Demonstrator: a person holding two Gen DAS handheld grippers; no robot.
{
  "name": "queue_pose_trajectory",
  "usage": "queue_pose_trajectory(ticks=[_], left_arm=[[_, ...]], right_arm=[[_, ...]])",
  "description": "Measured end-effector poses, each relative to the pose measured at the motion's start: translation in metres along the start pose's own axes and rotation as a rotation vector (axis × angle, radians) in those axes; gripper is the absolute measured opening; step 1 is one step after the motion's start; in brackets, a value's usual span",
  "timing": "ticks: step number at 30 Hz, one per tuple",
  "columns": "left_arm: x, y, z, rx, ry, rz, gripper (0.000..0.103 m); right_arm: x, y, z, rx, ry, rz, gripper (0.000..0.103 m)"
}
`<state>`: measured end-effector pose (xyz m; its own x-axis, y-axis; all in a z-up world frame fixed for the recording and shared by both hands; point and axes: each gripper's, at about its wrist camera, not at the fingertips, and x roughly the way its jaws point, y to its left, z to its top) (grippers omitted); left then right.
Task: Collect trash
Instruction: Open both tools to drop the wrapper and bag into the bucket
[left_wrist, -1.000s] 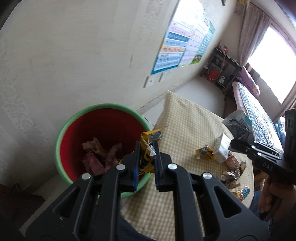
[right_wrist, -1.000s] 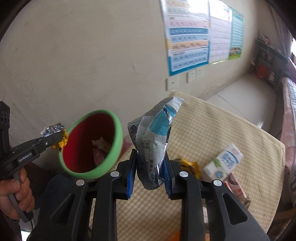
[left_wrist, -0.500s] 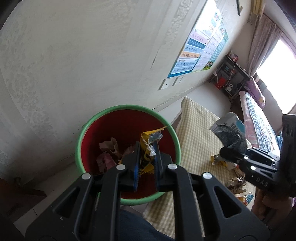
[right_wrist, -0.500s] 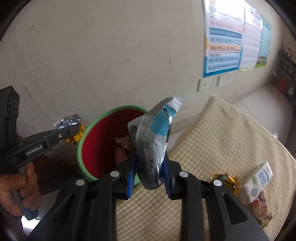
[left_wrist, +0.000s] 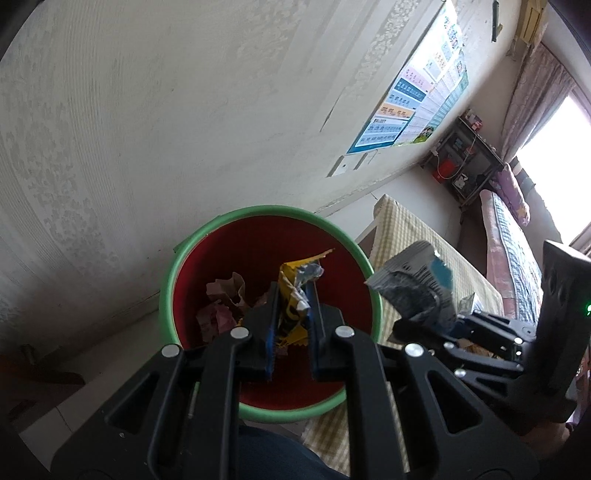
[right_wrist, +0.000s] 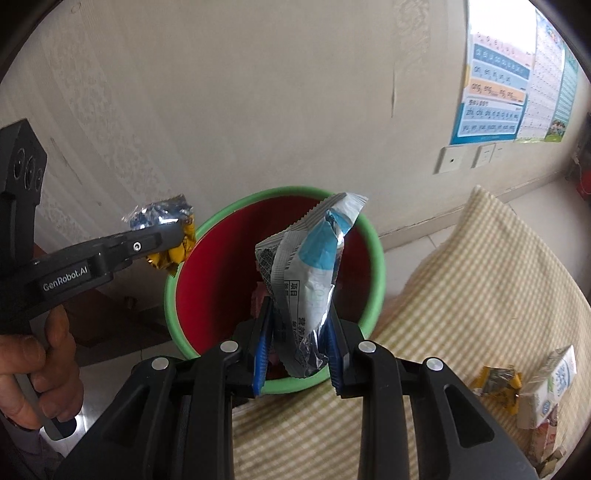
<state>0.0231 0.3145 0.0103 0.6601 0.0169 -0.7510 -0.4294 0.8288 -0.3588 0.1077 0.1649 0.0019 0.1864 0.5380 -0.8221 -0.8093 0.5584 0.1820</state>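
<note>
A red bin with a green rim (left_wrist: 207, 240) (right_wrist: 373, 236) stands on the floor by the wall, with crumpled paper trash (left_wrist: 225, 291) in its bottom. My left gripper (left_wrist: 291, 295) (right_wrist: 177, 236) is shut on a yellow foil wrapper (left_wrist: 291, 291) (right_wrist: 170, 254) and hangs over the bin's mouth. My right gripper (right_wrist: 297, 325) (left_wrist: 432, 321) is shut on a silver and blue snack bag (right_wrist: 310, 273) (left_wrist: 417, 284); it sits at the bin's table-side rim, with the bag partly over the opening.
A table with a checked yellow cloth (right_wrist: 480, 295) (left_wrist: 406, 229) adjoins the bin. On it lie a white milk carton (right_wrist: 554, 384), a yellow wrapper (right_wrist: 498, 380) and more scraps. A person's hand (right_wrist: 33, 369) grips the left tool. The wall rises close behind the bin.
Both grippers have swung from over the table toward the bin, each keeping its wrapper. The bin now fills the middle of both views, and the right gripper has come close beside the left.
</note>
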Motion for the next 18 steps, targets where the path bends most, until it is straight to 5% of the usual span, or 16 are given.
queue_pose_trajectory(ticks=[8,10,13,18], left_arm=[[0.015,0.014,-0.002,-0.038,0.014,0.000,0.016],[0.018,0.019,-0.002,-0.052,0.014,0.004,0.022],[0.020,0.024,-0.004,-0.061,0.007,0.032,0.045],[0.018,0.025,-0.004,-0.079,-0.018,0.020,0.079]], right_arm=[[0.027,0.009,0.003,-0.023,0.045,0.024,0.029],[0.032,0.008,0.002,-0.021,0.054,0.028,0.039],[0.038,0.004,0.000,-0.014,0.058,0.034,0.059],[0.040,0.002,-0.003,-0.017,0.053,0.030,0.073]])
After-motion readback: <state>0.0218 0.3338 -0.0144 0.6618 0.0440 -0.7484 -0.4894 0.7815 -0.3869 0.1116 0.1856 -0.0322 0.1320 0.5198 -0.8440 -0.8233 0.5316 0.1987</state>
